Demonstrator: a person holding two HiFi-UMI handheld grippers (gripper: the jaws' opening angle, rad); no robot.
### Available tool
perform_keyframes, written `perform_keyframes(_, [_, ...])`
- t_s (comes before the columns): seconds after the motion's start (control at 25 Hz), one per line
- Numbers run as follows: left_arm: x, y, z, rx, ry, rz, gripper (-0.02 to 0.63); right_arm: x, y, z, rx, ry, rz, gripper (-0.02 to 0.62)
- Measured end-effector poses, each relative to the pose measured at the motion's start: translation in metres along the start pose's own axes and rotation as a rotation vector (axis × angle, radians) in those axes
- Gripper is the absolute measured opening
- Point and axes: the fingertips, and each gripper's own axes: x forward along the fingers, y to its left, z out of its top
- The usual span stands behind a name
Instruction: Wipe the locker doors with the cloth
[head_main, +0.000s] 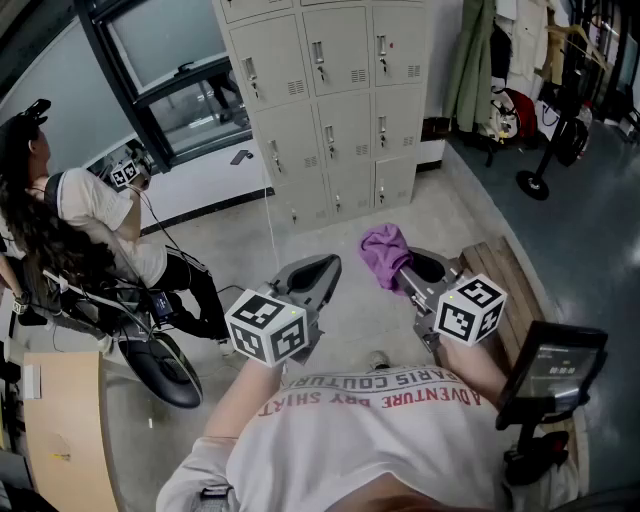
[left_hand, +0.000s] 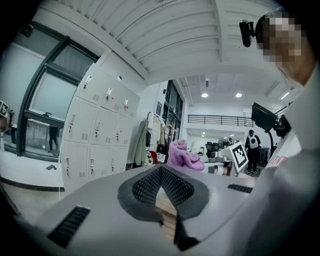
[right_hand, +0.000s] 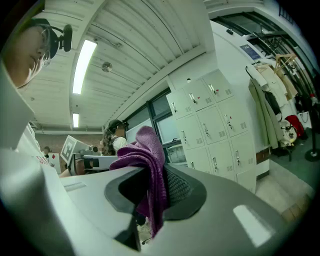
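A bank of pale grey lockers (head_main: 335, 100) stands against the far wall, its doors closed; it also shows in the left gripper view (left_hand: 95, 135) and the right gripper view (right_hand: 215, 130). My right gripper (head_main: 398, 262) is shut on a purple cloth (head_main: 384, 252), which bunches up past its tips and hangs down between the jaws (right_hand: 150, 175). My left gripper (head_main: 322, 268) is shut with nothing in it, its black pads (left_hand: 145, 187) meeting at the tip. Both grippers are held in the air well short of the lockers. The cloth (left_hand: 184, 155) also appears to the right of the left gripper.
A person (head_main: 75, 225) sits at the left by the window (head_main: 170, 80) holding another marker-cube gripper. A black-wheeled object (head_main: 160, 365) lies near them. A wooden bench (head_main: 505, 285) and a black stand with a screen (head_main: 550, 375) are at my right. Coats (head_main: 500, 60) hang at the back right.
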Motion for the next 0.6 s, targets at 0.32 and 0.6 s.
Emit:
perform_keyframes(0.32, [0.004,0.0,-0.004,-0.007,0.001,-0.001,0.0,-0.002,-0.006,-0.001,0.002,0.0,-0.006,0.071])
perform_keyframes(0.6, [0.033,0.019,-0.013,-0.033,0.022,-0.014,0.0,0.01,-0.031,-0.01,0.023,0.007,-0.001,0.072])
